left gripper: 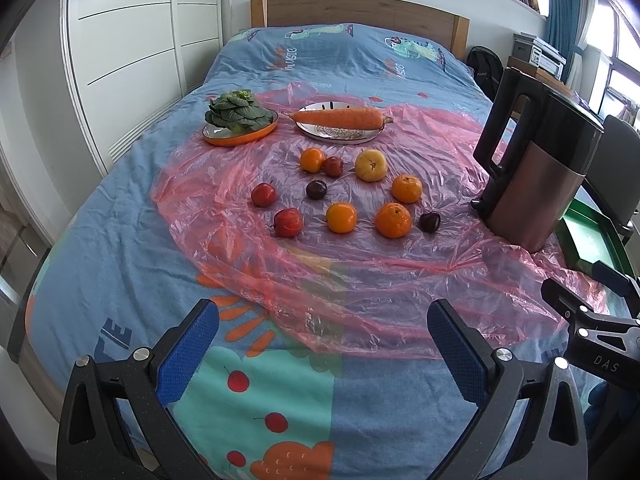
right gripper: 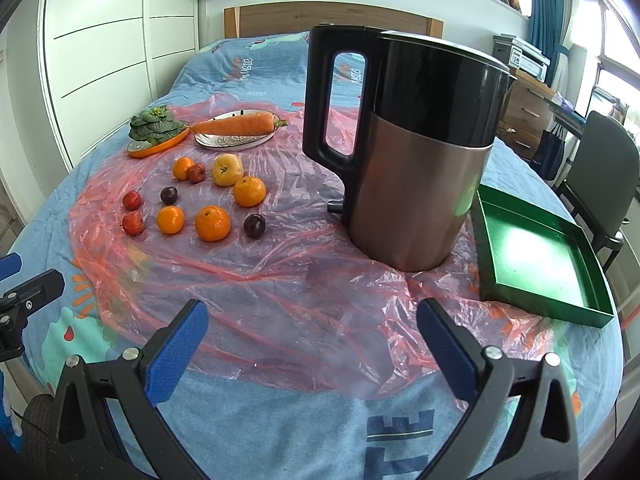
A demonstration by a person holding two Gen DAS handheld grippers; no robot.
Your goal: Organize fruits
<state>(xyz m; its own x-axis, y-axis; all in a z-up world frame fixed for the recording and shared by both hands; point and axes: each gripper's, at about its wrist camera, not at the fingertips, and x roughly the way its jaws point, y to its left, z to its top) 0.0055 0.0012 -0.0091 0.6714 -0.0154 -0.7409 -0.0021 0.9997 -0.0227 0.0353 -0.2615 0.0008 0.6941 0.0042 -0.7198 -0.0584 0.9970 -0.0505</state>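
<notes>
From the left wrist, the left gripper (left gripper: pixel 323 348) hangs released and empty, well short of the fruits (left gripper: pixel 341 217) loose on the pink plastic sheet (left gripper: pixel 360 280); round fruit could roll on that slick film. From the right wrist, the right gripper (right gripper: pixel 312 344) is likewise spread and empty; the kettle (right gripper: pixel 416 152) between fruit and green tray (right gripper: pixel 540 300) risks being knocked.

fruits (left gripper: pixel 344 192) scattered on plastic sheet (left gripper: pixel 360 280), two plates (left gripper: pixel 340 132) behind them, kettle (right gripper: pixel 408 152) right, tray (right gripper: pixel 540 256) right of kettle

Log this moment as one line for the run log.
left gripper: open, empty | right gripper: open, empty | fruits: loose on pink plastic sheet | green tray: empty, right of kettle
</notes>
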